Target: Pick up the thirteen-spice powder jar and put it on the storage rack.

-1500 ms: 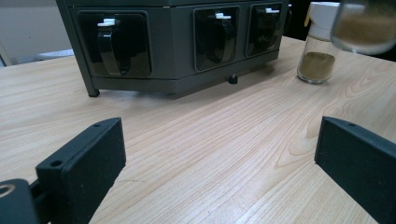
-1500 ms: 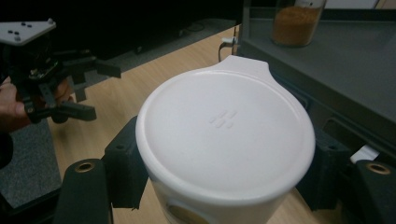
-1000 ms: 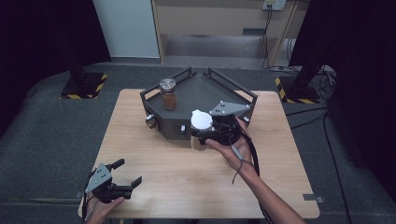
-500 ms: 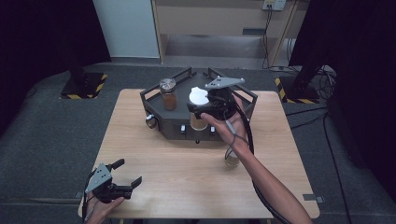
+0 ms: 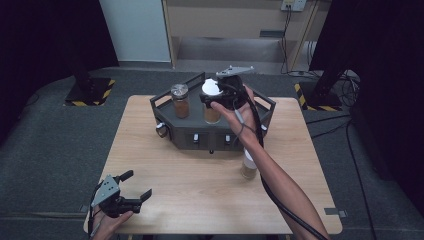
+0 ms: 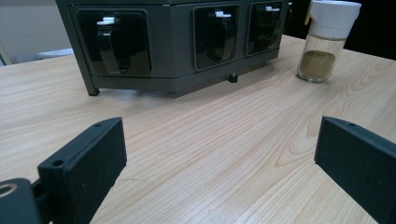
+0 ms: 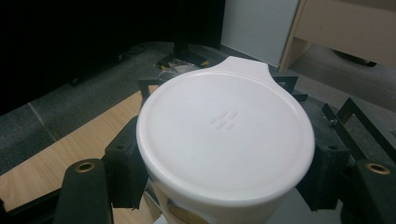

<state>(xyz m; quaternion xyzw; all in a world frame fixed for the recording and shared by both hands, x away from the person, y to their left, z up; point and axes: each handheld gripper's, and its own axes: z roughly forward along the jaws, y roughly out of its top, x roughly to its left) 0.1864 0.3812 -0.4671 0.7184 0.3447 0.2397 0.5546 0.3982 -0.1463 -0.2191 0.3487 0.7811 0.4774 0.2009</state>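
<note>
Right gripper fingers: clamped on white-lidded glass spice jar, held over dark grey angular metal rack beside silver-capped brown-filled jar. Left gripper fingers: open, empty, low over wooden desk. Risk: lid-level grip could let the jar tilt and catch the rack rail on lowering.

No legible text or labels anywhere

White-lid jar, brown fill; dk grey rack; light wood table.
</note>
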